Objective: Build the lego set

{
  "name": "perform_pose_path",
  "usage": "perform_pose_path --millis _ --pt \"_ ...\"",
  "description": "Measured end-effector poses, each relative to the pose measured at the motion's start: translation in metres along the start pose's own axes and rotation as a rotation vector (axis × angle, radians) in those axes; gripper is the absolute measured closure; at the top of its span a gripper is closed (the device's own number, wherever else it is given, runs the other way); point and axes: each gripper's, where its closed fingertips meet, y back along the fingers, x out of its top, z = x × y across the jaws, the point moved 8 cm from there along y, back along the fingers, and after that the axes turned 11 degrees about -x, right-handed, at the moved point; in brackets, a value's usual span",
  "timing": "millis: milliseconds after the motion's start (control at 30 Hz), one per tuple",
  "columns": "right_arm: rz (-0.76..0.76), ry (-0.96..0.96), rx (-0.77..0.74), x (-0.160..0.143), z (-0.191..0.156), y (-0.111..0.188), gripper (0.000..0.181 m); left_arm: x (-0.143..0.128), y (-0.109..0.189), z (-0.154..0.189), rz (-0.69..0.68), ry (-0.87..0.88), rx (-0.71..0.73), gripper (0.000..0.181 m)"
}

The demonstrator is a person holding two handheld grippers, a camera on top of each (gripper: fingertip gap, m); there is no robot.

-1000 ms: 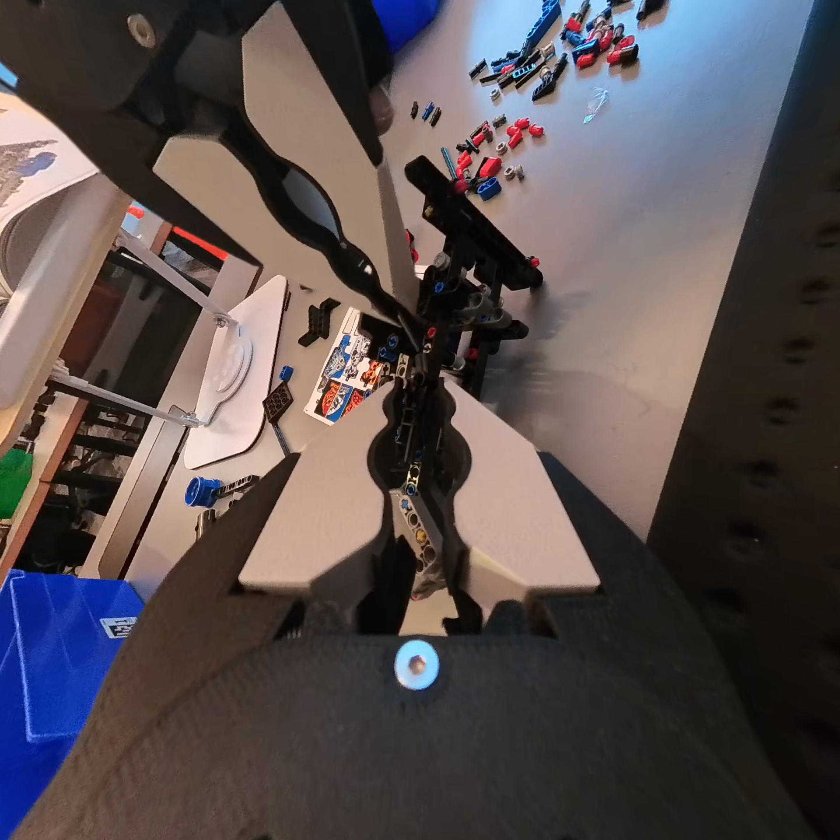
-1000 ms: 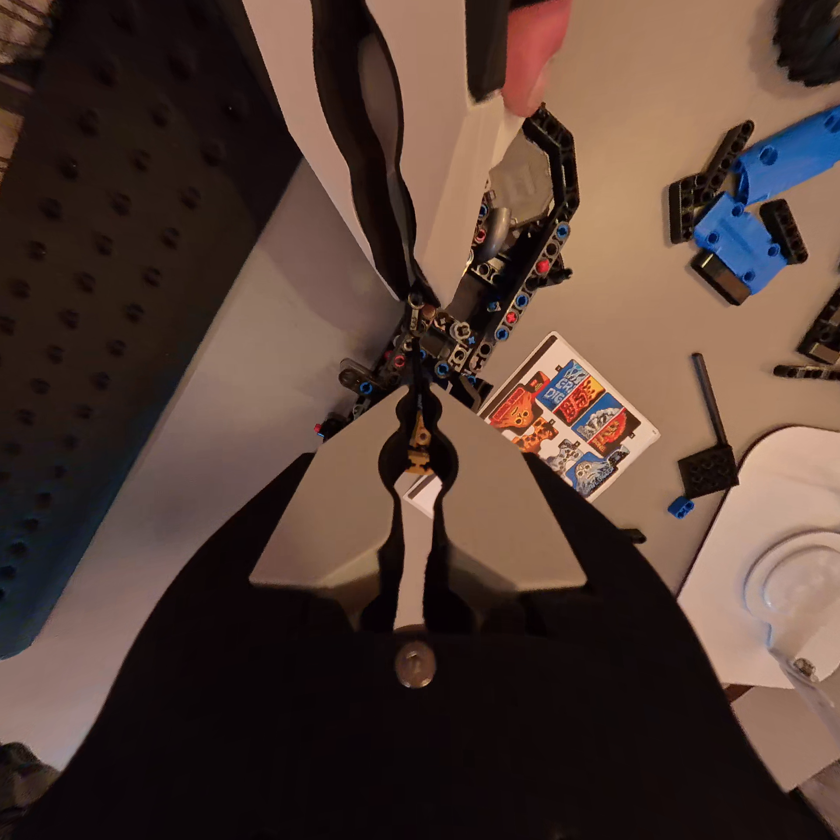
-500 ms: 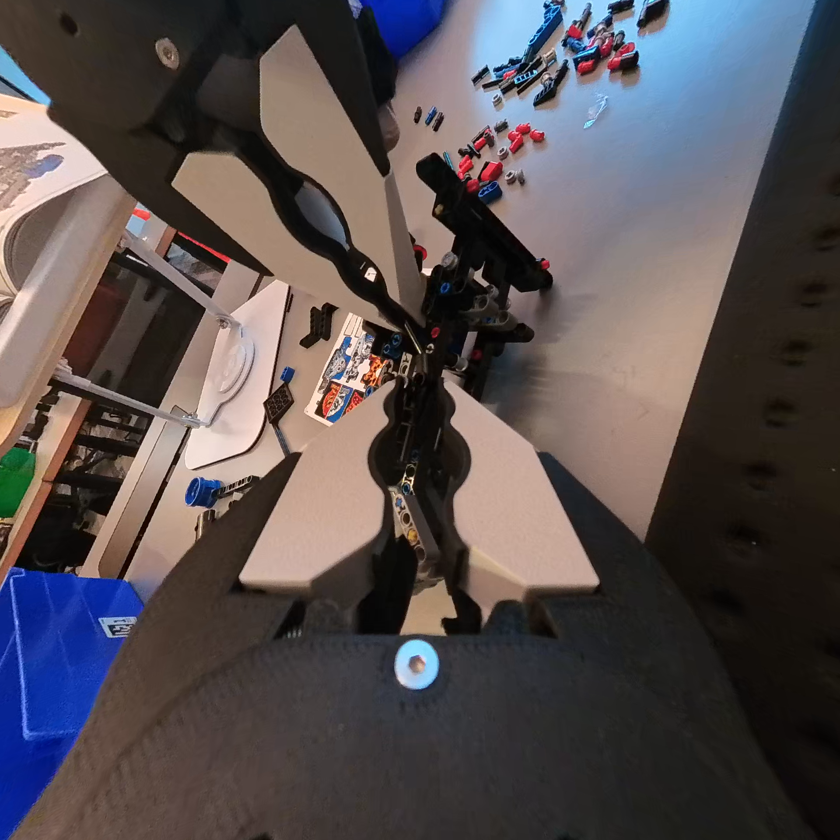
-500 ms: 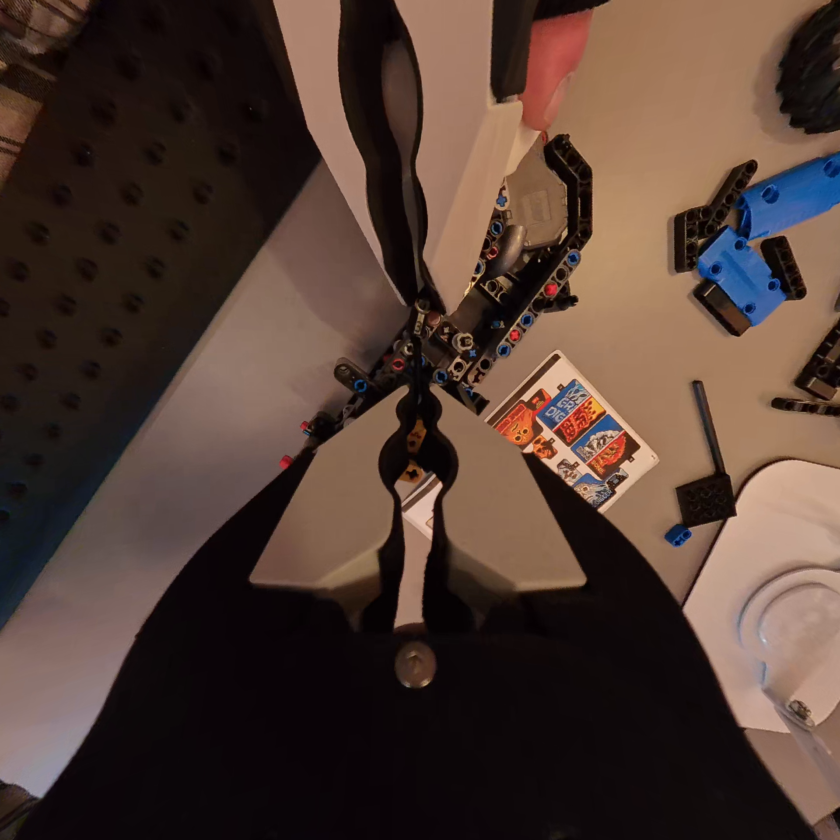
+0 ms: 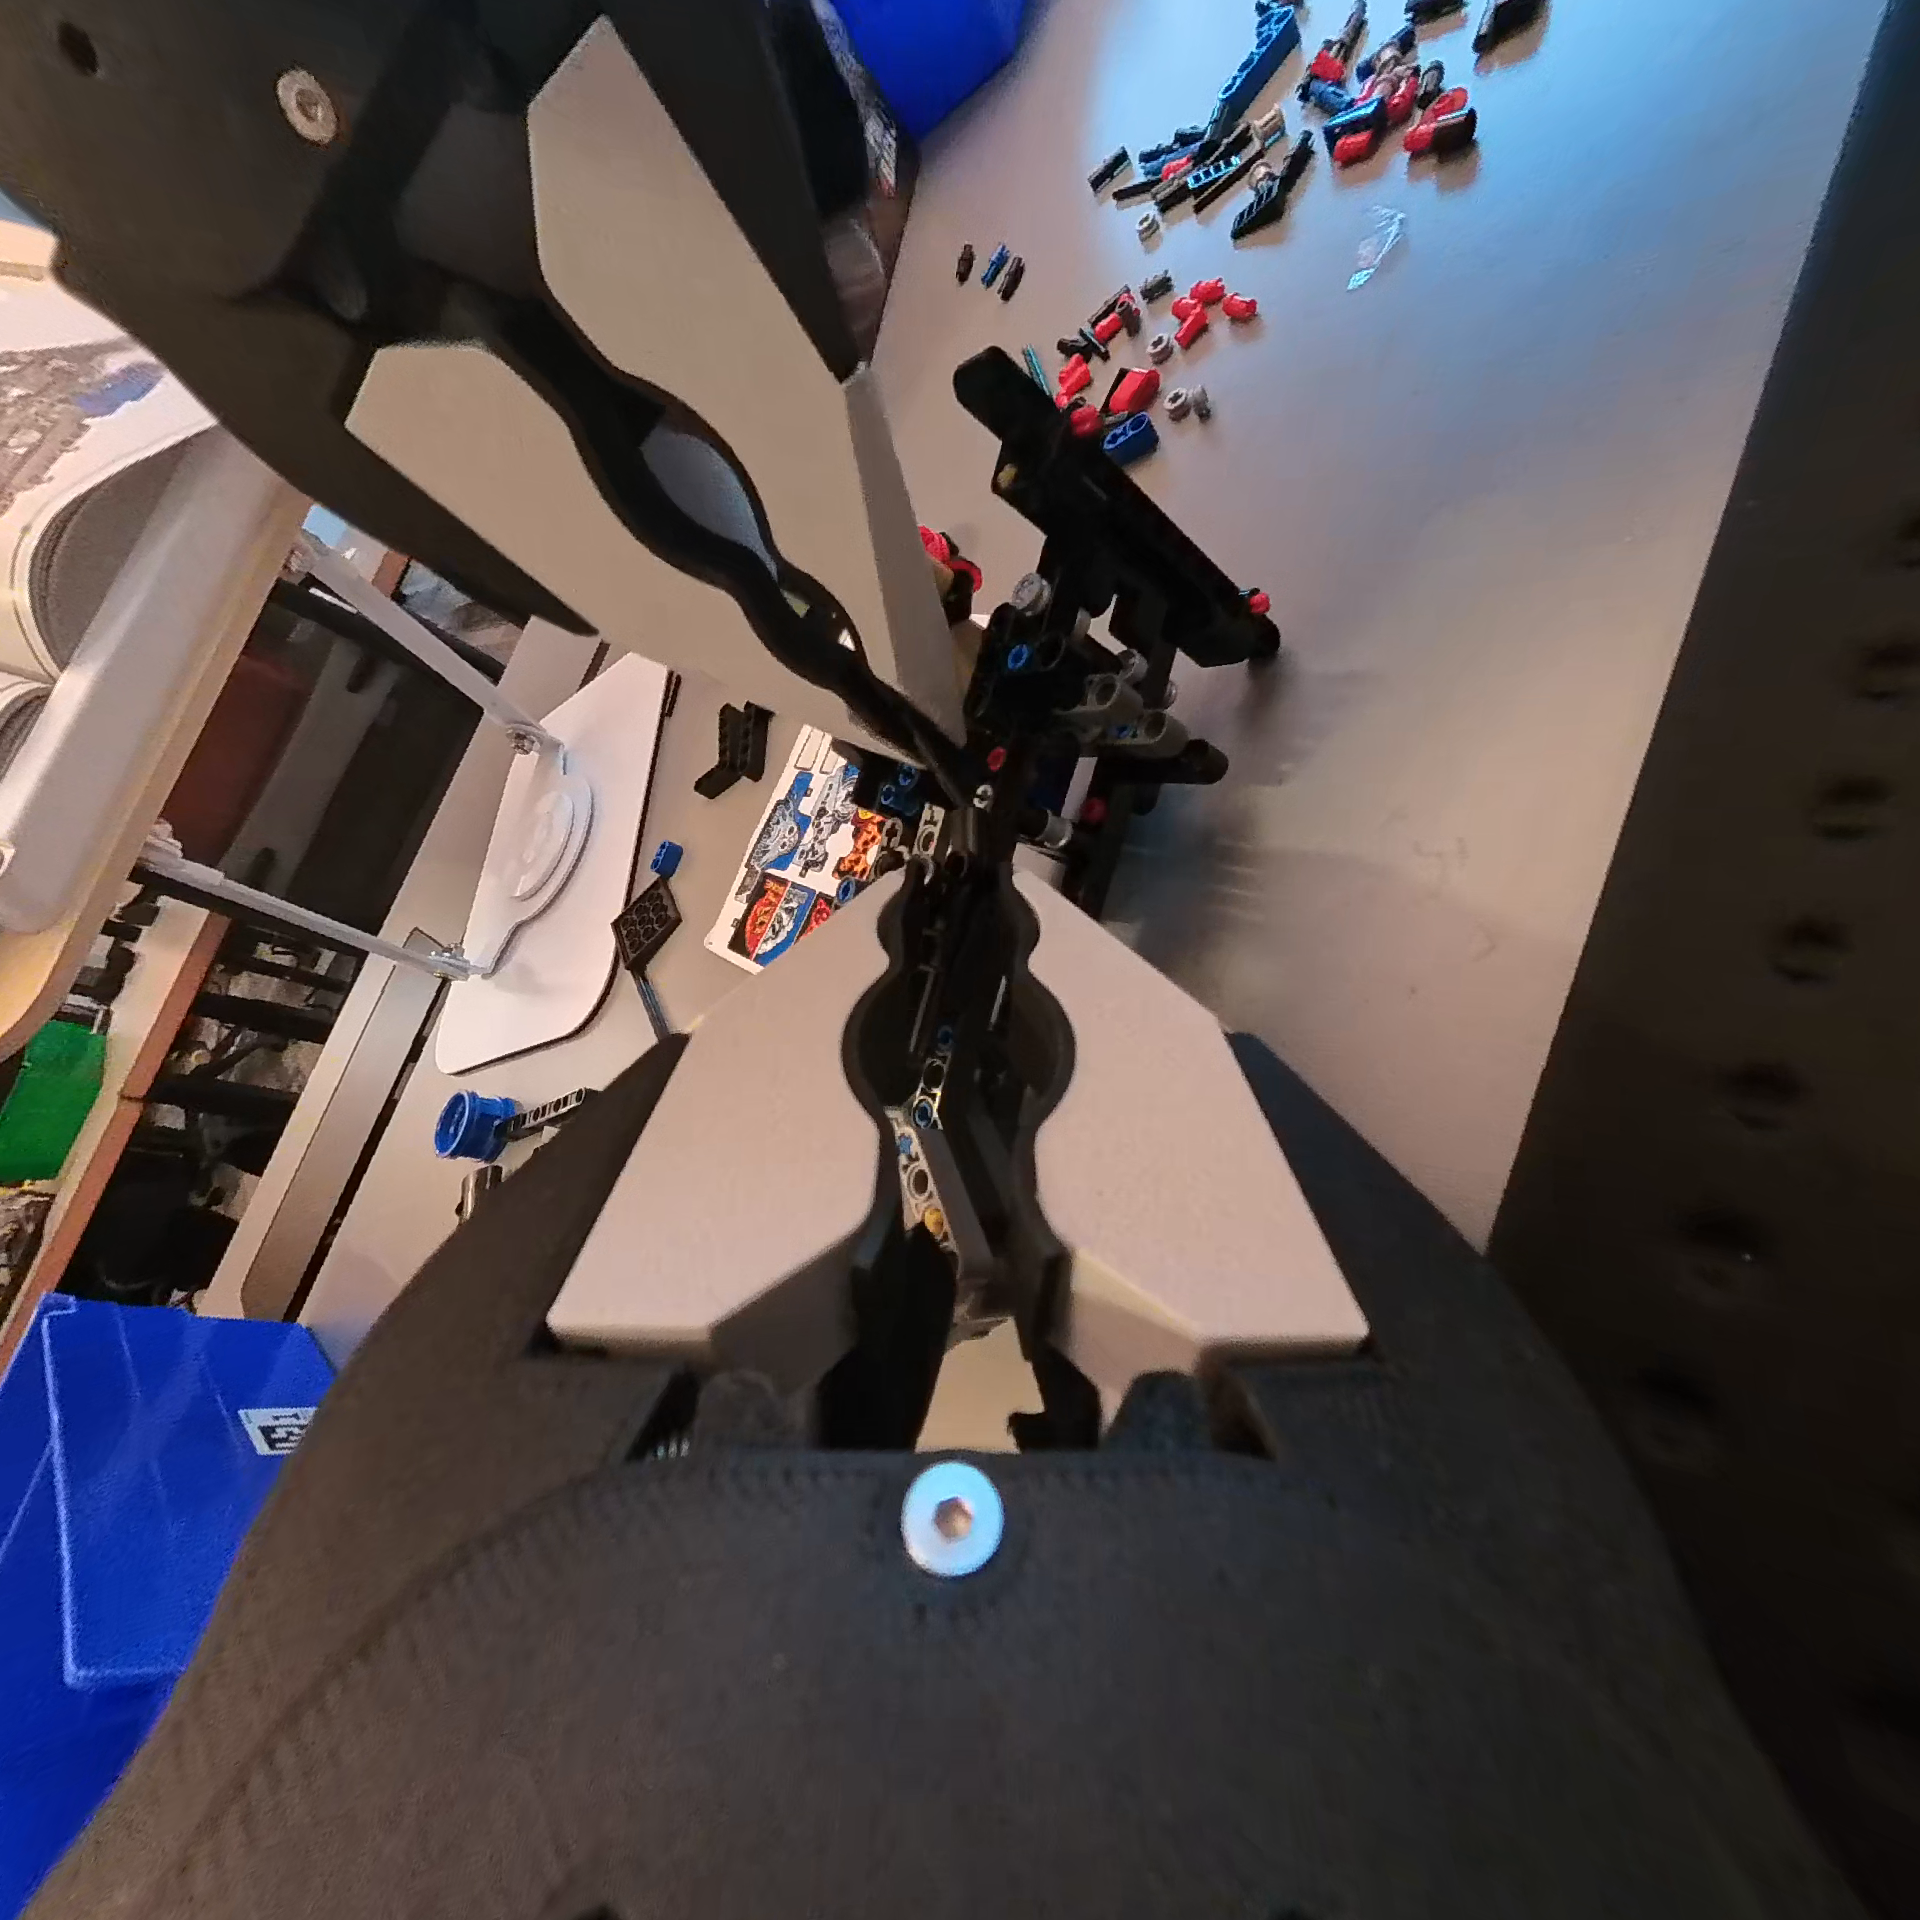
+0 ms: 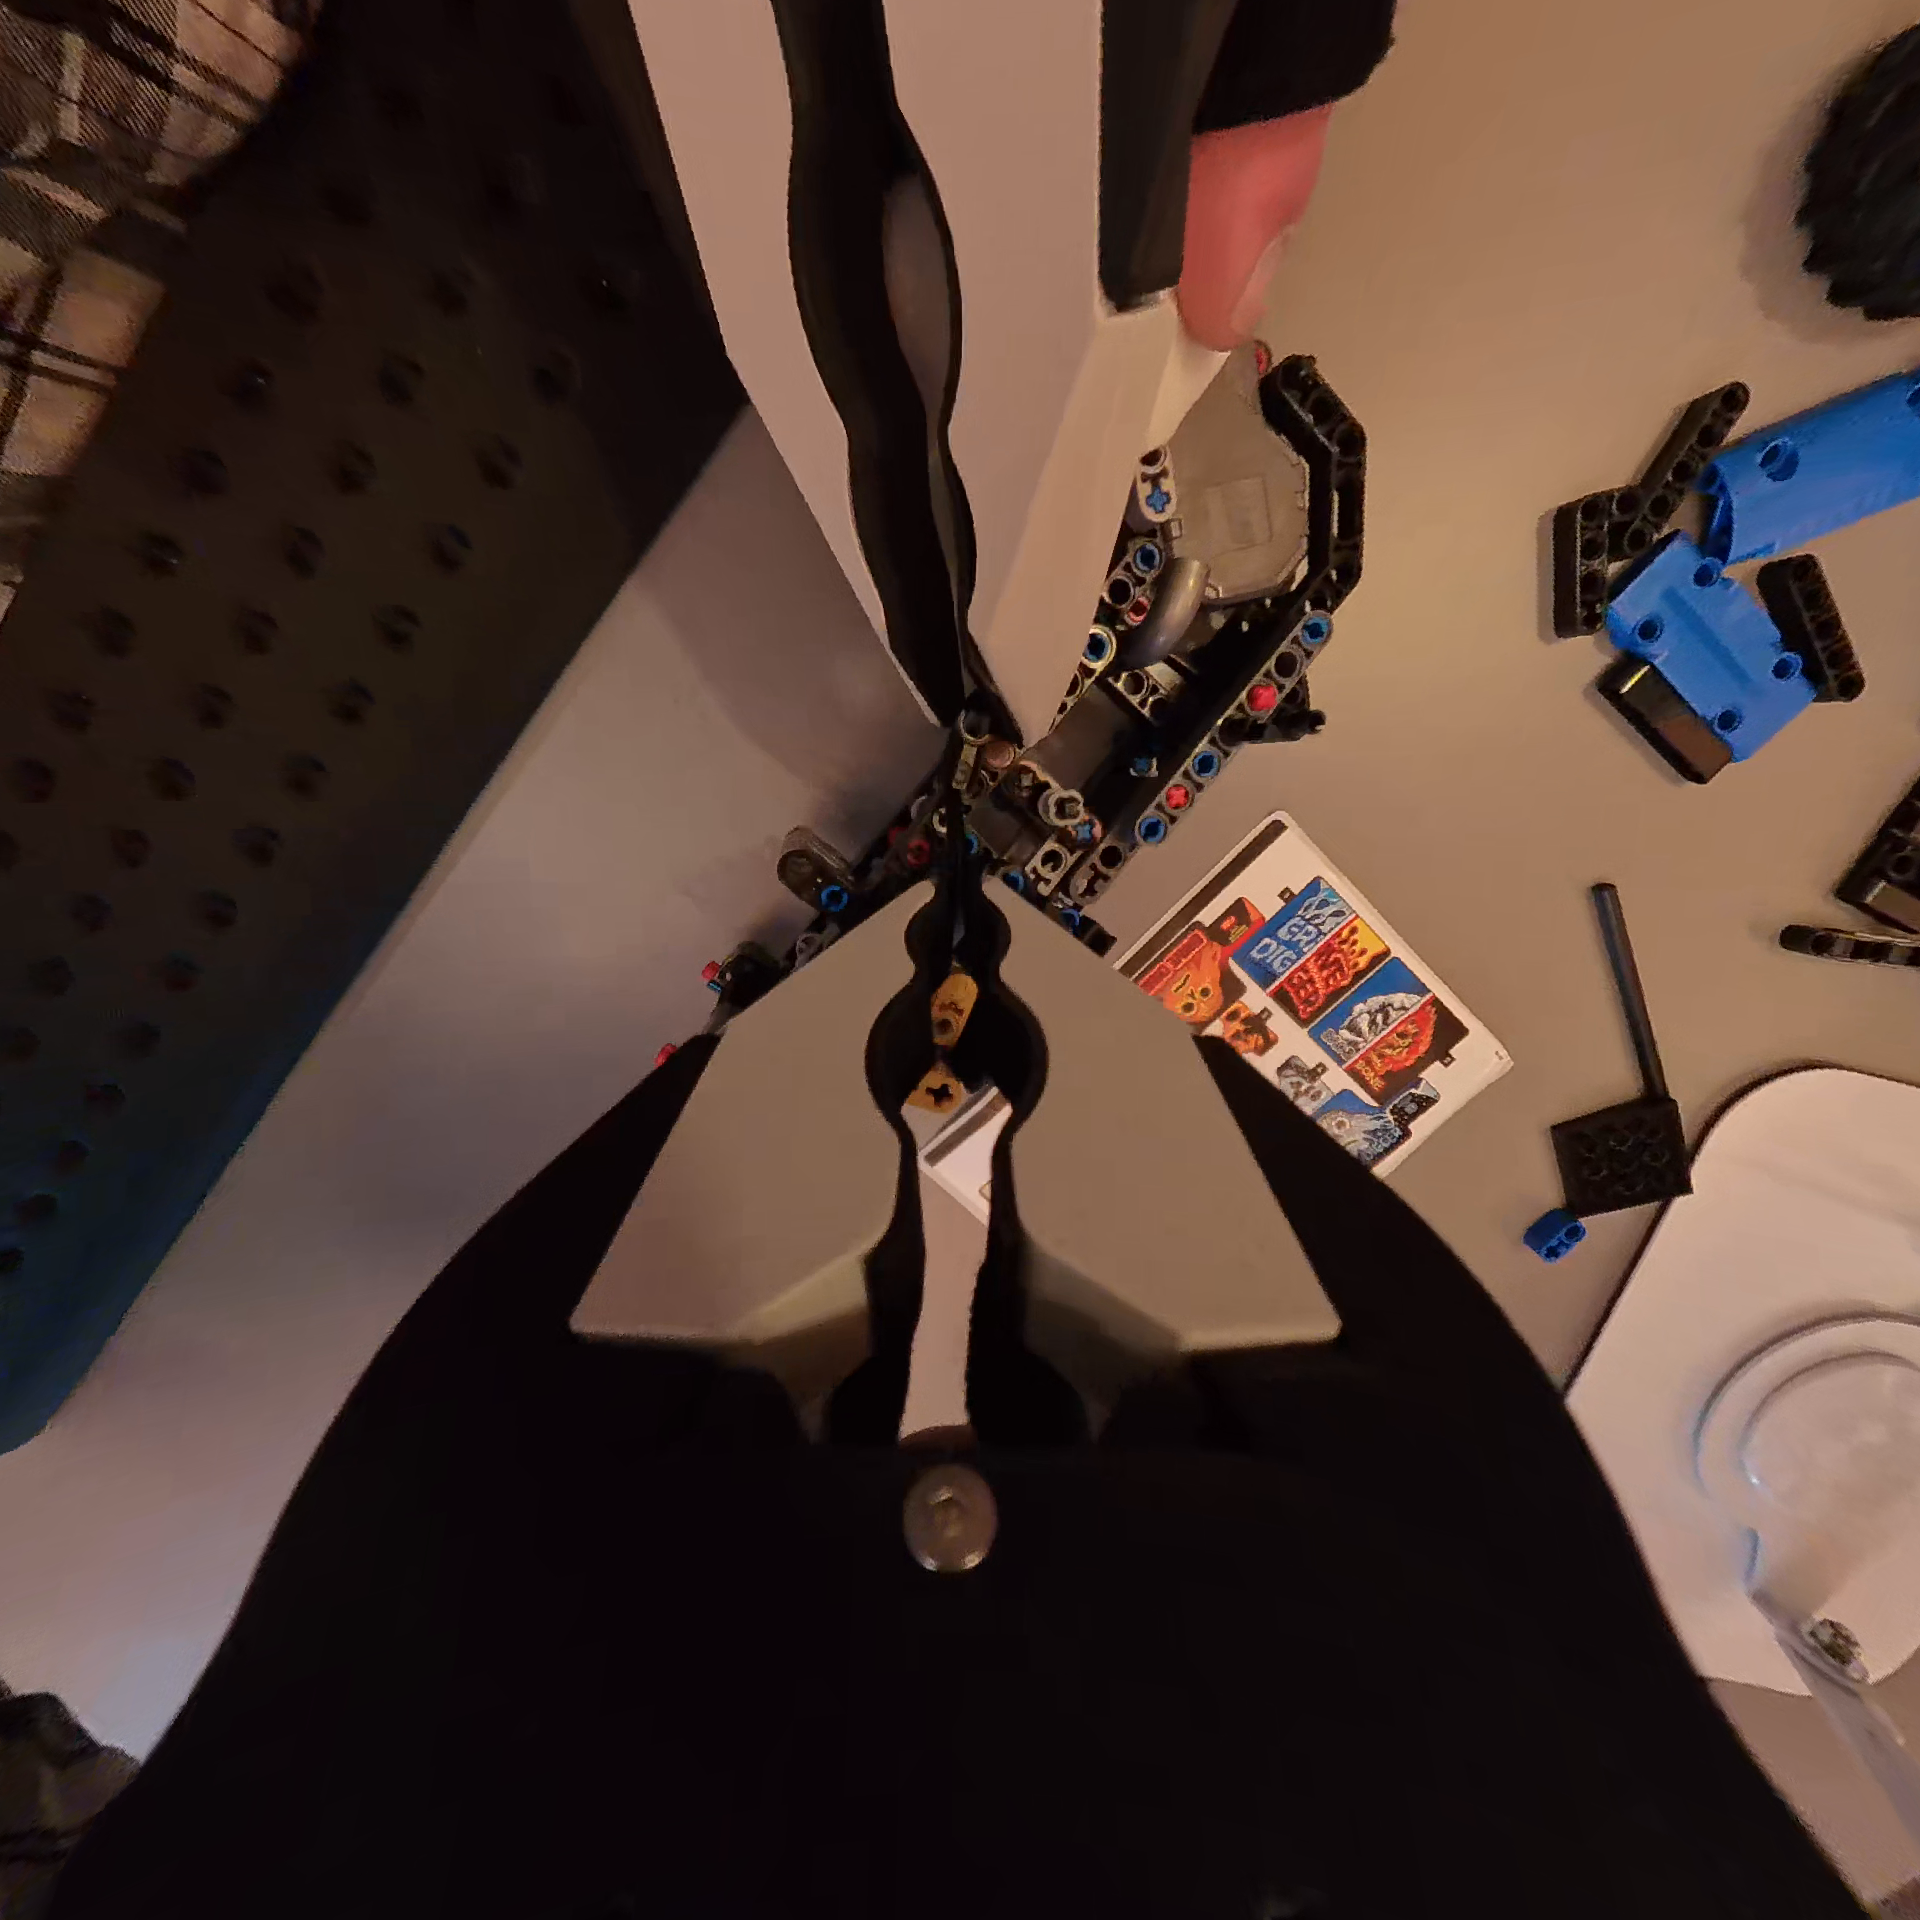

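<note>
Black Technic frame [image 6: 1226,665] partly built, held just above table [image 5: 1455,727]. L gripper [image 5: 961,883] clamped on it; R gripper [image 6: 961,914] pinching a small tan part. Loose pcs [image 5: 1278,125], blue panels [image 6: 1714,623], sticker sheet [image 6: 1320,987] unused, lots left.

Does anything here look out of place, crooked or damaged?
Nothing looks damaged. The black lego frame is tilted, gripped by both tongs. Loose pieces lie scattered on the table; the sticker sheet lies flat beside the frame.

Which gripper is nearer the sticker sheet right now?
Right, by a small margin. The right gripper hangs directly beside the sticker sheet, partly over its corner. The left gripper reaches in from the far side, across the black frame.
</note>
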Motion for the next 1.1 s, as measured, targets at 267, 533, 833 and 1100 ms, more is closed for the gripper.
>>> perform_pose_path --millis 267,533,833,1100 --pt "-0.112 -0.017 0.05 0.006 0.002 -0.001 0.181 0.0 0.0 0.0 -0.002 -0.006 0.003 0.17" --pt "-0.239 -0.004 0.072 0.013 0.004 -0.003 0.181 -0.001 -0.001 0.0 -0.005 -0.008 0.005 0.17" --pt "-0.314 0.022 0.103 0.011 0.003 -0.012 0.181 -0.001 -0.001 0.0 -0.004 -0.008 0.008 0.17" --pt "-0.285 -0.014 0.096 0.009 0.003 -0.01 0.181 -0.001 -0.002 0.0 -0.008 -0.015 0.012 0.17"
